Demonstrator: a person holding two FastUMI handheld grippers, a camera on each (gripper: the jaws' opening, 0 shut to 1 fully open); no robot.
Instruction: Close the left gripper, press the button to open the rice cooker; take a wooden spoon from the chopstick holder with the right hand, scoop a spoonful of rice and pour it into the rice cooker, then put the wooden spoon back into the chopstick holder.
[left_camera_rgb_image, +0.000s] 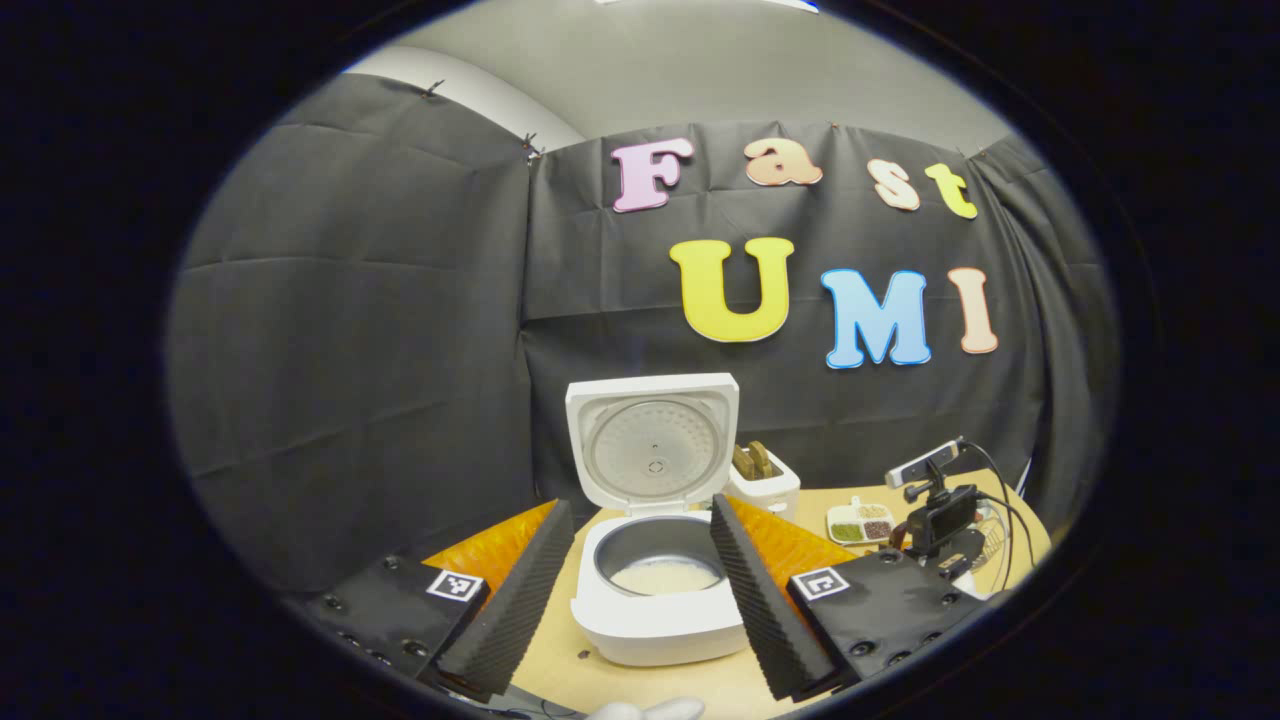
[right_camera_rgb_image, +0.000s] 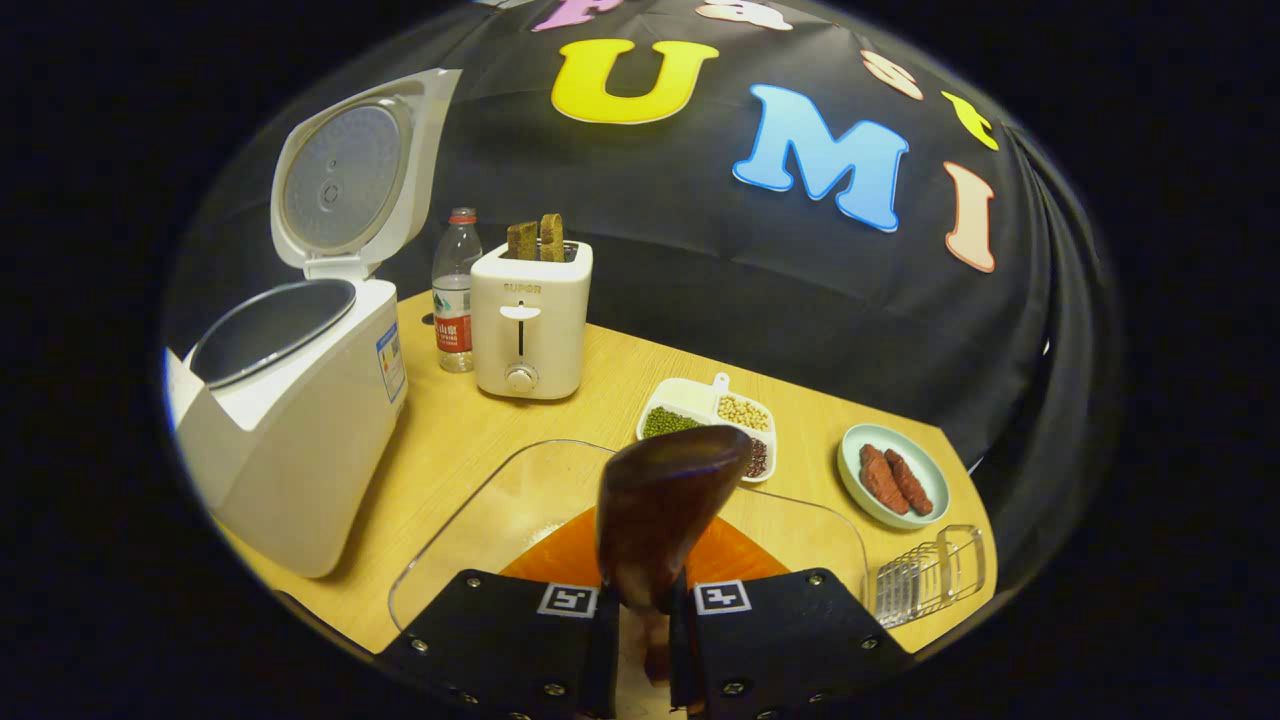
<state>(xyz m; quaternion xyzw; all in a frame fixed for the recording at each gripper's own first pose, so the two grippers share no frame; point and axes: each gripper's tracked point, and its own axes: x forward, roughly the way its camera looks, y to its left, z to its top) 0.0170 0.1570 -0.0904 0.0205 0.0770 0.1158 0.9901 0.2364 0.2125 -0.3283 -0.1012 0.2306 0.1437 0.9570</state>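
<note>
Right gripper (right_camera_rgb_image: 645, 610), fingers clenched on the handle of the dark wooden spoon (right_camera_rgb_image: 665, 505) whose long axis runs forward over the clear tray (right_camera_rgb_image: 450, 545), with the lid-up white rice cooker (right_camera_rgb_image: 290, 420) leftward at the table's left edge; left gripper (left_camera_rgb_image: 640, 575) released before it.

One rice cooker (right_camera_rgb_image: 300, 420), one toaster (right_camera_rgb_image: 528, 320), one bottle (right_camera_rgb_image: 456, 290), two dishes (right_camera_rgb_image: 893, 485).
</note>
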